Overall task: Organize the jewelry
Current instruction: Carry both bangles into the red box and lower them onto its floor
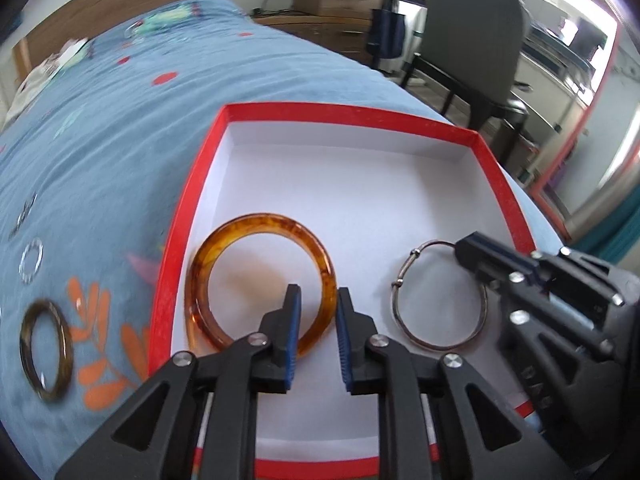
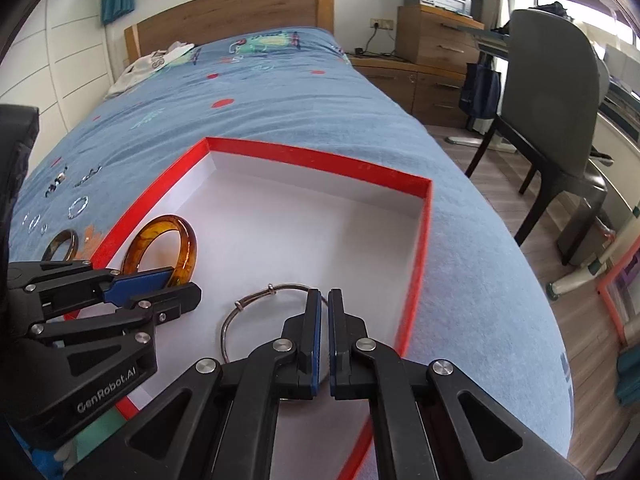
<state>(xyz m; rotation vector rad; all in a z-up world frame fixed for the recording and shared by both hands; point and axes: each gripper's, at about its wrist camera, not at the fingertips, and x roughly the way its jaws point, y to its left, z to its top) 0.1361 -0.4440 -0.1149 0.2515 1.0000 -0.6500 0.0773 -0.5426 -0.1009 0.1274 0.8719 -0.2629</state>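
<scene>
Bangles (image 1: 260,284) (image 1: 438,296) in red box (image 1: 504,184) — both grippers' fingers (image 1: 292,324) (image 2: 314,332) straddle them.

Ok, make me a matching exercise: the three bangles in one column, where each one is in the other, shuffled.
Things:
1. amber bangle
2. silver bangle
3. dark bangle

Places:
A. on the bedspread, outside the box
B. in the box, pinched by the right tool
C. in the box, rim between the left tool's parted fingers

Pairs: 1-C, 2-B, 3-A.
</scene>
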